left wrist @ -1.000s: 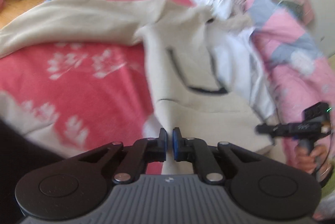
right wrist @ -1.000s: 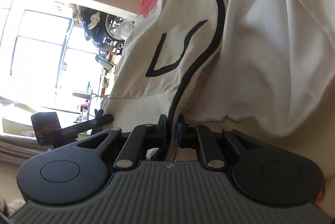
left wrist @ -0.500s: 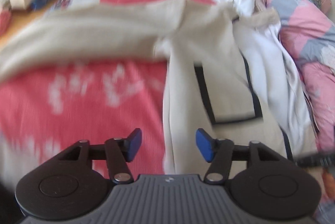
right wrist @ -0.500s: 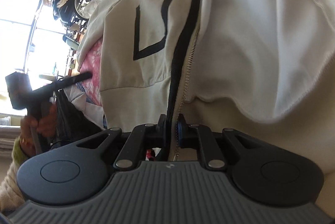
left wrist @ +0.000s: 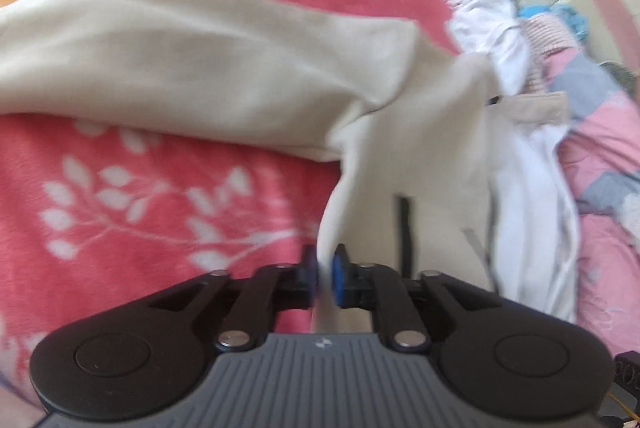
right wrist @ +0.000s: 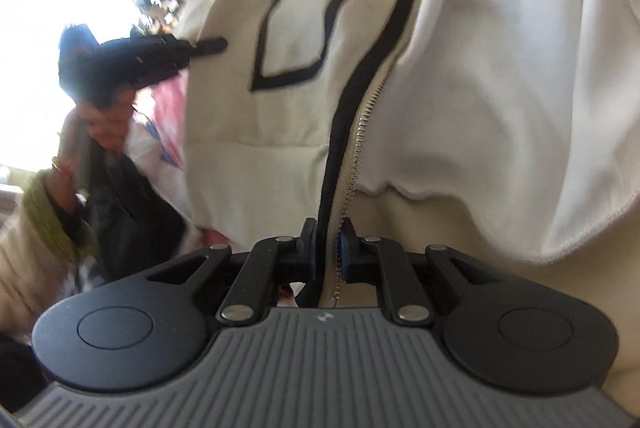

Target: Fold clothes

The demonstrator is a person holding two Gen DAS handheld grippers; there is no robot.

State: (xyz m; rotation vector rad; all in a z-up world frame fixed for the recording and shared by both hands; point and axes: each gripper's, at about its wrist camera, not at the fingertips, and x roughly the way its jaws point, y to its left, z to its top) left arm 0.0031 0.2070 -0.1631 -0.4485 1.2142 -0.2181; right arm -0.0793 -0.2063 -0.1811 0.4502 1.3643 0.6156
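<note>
The left gripper [left wrist: 325,278], open half a second ago, now pinches the cream zip jacket [left wrist: 224,68] edge; right gripper [right wrist: 329,252] jaws clamp its zipper [right wrist: 362,132] over the red bedspread [left wrist: 132,212] at lower left.

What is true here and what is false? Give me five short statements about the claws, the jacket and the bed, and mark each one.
1. The left claw is shut on an edge of the cream jacket. True.
2. The right claw is open and holds nothing. False: it is shut on the jacket's front edge, by the zipper.
3. The jacket lies on a plain blue sheet. False: under it is a red blanket with a white leaf pattern.
4. The jacket's pocket outline is black. True.
5. The jacket is zipped shut. False: the zipper teeth hang free along one open edge.
</note>
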